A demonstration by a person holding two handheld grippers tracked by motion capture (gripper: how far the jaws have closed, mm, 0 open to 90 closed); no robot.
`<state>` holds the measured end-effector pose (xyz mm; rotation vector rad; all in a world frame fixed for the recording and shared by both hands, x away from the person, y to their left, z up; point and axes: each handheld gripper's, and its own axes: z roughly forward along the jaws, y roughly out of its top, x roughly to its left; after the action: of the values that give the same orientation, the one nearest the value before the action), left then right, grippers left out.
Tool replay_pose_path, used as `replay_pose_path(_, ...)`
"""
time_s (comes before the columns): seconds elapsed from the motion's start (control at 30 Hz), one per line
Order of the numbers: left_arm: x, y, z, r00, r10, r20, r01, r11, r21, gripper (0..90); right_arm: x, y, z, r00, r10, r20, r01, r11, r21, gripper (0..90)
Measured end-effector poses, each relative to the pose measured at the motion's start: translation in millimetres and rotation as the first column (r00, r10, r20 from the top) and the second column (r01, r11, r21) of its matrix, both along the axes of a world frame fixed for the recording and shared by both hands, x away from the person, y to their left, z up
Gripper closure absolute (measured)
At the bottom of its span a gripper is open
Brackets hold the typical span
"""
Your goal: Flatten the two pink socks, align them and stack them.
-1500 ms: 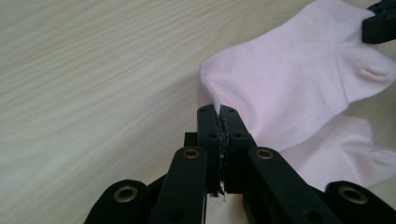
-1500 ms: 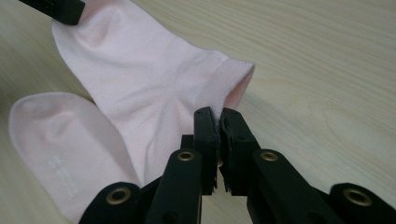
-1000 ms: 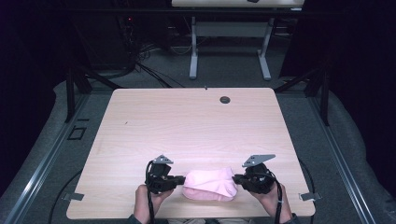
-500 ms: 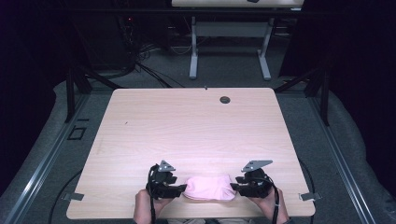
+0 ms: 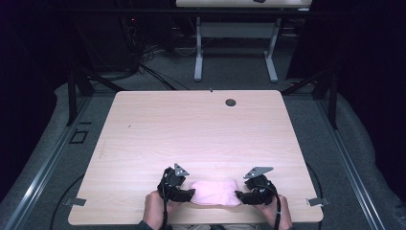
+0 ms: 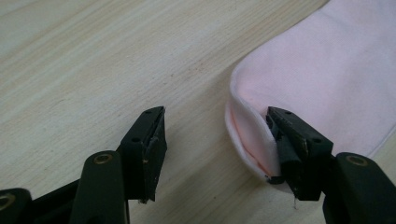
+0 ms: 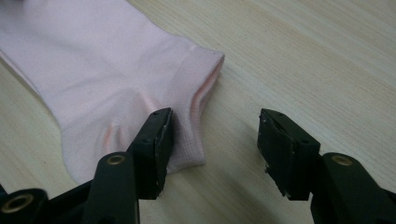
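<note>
A folded pale pink cloth (image 5: 215, 192) lies flat on the wooden table (image 5: 201, 129) near its front edge. My left gripper (image 5: 189, 194) sits at the cloth's left end with its jaws open; in the left gripper view one jaw rests against the folded edge of the pink cloth (image 6: 322, 79) and the other stands over bare wood. My right gripper (image 5: 241, 195) is at the cloth's right end, open too. In the right gripper view one jaw lies over the hemmed corner of the pink cloth (image 7: 102, 70), the other over the table.
A small dark round grommet (image 5: 231, 102) sits near the table's far edge. Beyond the table stand the white legs of another desk (image 5: 234, 43) and some cables on the grey floor. Bare wood stretches across the table's middle and back.
Both grippers came down toward the front edge with the cloth and then opened, leaving it lying flatter on the table.
</note>
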<state>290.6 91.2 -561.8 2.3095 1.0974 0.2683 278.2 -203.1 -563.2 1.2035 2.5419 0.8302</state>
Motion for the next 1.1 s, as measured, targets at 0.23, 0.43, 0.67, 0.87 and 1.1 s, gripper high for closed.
replay_pose_path(0.23,-1.0,0.3,-3.3,0.9999,-0.004,0.015,0.004,0.9997,0.024,38.0,-0.7,1.7,-1.1,1.0,0.003,0.004,-0.003,0.9999,-0.01,43.0)
replay_pose_path(0.43,0.0,6.3,3.7,0.999,-0.004,0.045,0.004,1.0,0.005,26.6,1.0,-4.5,0.2,0.9998,-0.012,0.015,0.012,0.9995,0.029,33.6)
replay_pose_path(0.67,6.3,26.7,22.2,0.9934,0.039,0.108,-0.035,0.9988,-0.033,12.7,6.9,-18.3,20.4,0.9951,-0.06,0.078,0.053,0.9945,0.091,17.9)
replay_pose_path(0.87,12.9,54.8,31.0,0.986,0.101,0.133,-0.097,0.9946,-0.037,4.8,13.4,-36.2,33.5,0.9839,-0.113,0.139,0.096,0.9879,0.122,10.1)
replay_pose_path(1.1,16.9,95.0,28.7,0.9681,0.201,0.15,-0.199,0.9796,-0.028,2.0,18.2,-67.9,33.8,0.9707,-0.191,0.146,0.174,0.9773,0.121,0.7)
